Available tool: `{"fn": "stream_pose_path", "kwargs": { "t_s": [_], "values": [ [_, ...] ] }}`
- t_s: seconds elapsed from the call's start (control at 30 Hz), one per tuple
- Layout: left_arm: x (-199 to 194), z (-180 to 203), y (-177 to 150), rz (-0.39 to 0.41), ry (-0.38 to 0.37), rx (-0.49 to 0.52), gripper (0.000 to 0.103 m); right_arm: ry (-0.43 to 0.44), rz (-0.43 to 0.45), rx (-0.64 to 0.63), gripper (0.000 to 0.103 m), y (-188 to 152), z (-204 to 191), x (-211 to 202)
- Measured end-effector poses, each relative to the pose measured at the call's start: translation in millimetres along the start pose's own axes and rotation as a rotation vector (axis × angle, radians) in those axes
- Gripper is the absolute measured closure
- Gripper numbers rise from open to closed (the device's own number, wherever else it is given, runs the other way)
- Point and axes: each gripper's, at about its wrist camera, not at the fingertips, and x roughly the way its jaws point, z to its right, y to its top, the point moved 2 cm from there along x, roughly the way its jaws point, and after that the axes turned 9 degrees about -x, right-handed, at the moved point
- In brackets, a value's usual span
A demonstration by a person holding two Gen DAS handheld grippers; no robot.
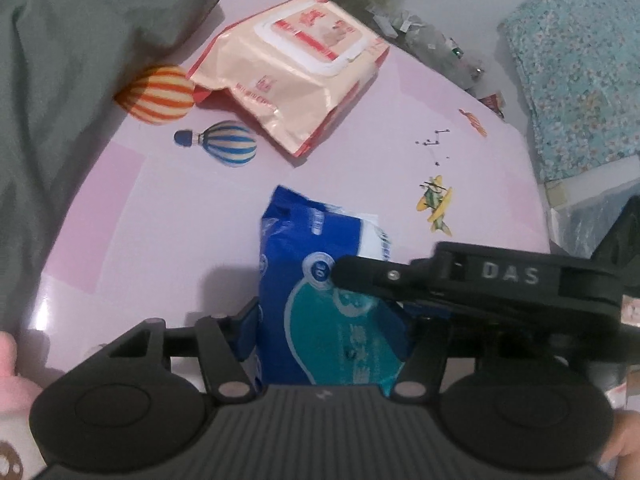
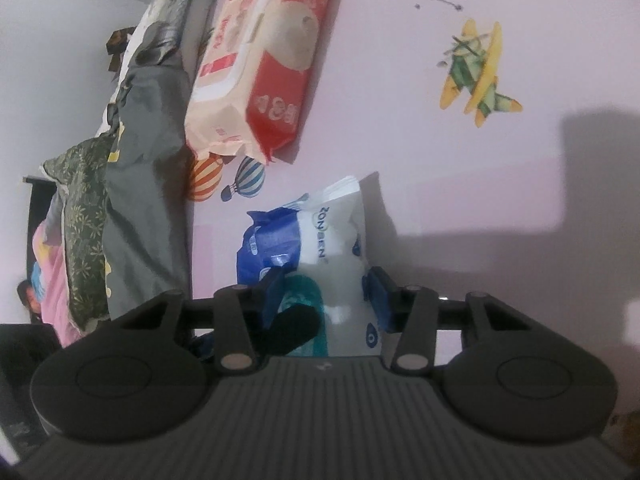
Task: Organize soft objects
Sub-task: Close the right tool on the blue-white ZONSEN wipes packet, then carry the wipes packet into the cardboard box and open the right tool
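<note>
- 2 packs on the pink table point(image 1: 360, 152): a blue pack point(image 1: 320, 304) and a peach pack point(image 1: 296, 68).
- Left claw point(image 1: 332, 332): its 2 blue pads point(image 1: 250, 328) sit either side of the blue pack's near end, seemingly clamping it; the right-hand pad is hidden.
- Right claw point(image 2: 326, 296): its pads point(image 2: 378, 294) press that same pack's point(image 2: 332, 240) sides.
- A finger of the right claw point(image 1: 384, 276) crosses the left view, lying over the pack.
- The peach pack point(image 2: 256, 64) lies well ahead of both claws, to their left.
- 1 grey cloth point(image 1: 72, 60), cut off by the frame, lies left of the claws.
- Pack lettering is blurred.
</note>
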Motion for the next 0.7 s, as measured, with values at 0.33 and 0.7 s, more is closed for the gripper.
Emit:
{"fn": "stream_pose_path", "kwargs": {
  "t_s": [0.33, 0.7],
  "values": [
    [-78, 13, -20, 0.132, -0.044, 0.065, 0.042, 0.051, 0.082, -0.046, 0.065, -15, -38, -54],
    [-185, 78, -83, 0.316, -0.063, 0.225, 0.042, 0.195, 0.262, -0.087, 0.065, -62, -70, -171]
  ]
}}
